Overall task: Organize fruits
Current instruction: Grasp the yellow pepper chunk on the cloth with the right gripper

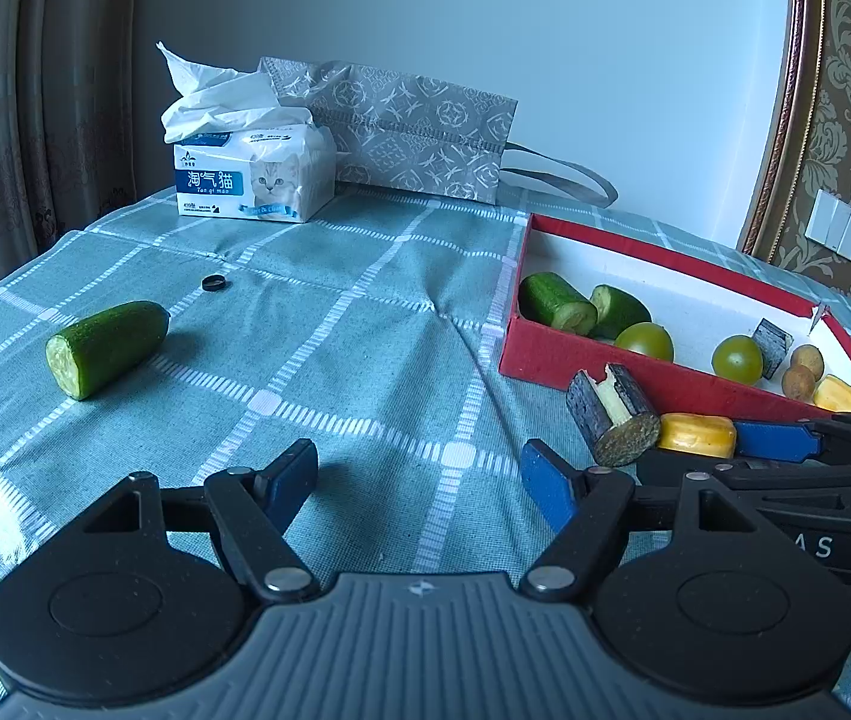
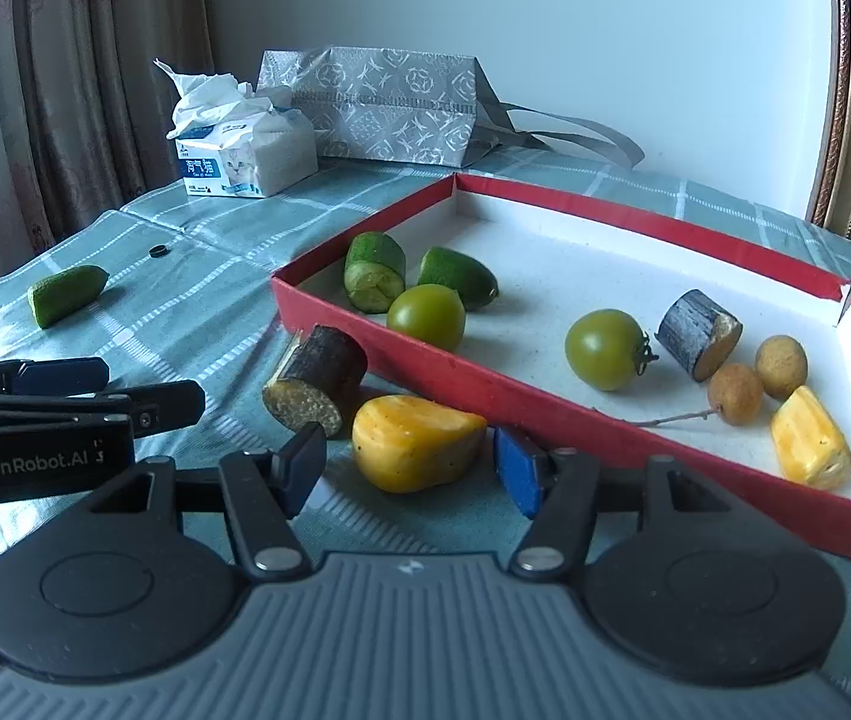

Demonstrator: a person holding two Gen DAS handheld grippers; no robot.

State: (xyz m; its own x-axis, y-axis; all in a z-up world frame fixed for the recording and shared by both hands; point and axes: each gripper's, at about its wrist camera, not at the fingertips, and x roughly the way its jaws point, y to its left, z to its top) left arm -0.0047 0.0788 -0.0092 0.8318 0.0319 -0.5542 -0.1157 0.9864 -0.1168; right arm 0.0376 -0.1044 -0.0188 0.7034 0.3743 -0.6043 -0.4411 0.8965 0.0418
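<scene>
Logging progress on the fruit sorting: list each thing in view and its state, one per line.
Red box: open, partly filled.
Yellow piece: on the cloth, between the right gripper pads, untouched.
Dark log piece: on the cloth, outside the box.
Cucumber half: on the cloth, far from the box.
Left gripper: open, empty.
Tissue pack: open.

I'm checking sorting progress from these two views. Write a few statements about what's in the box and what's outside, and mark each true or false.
1. Two green tomatoes lie in the red box. True.
2. The yellow piece between the right gripper fingers is inside the box. False: it lies on the cloth, outside.
3. A cucumber piece lies alone on the cloth. True.
4. The left gripper holds a cucumber. False: it is open, empty.
</scene>
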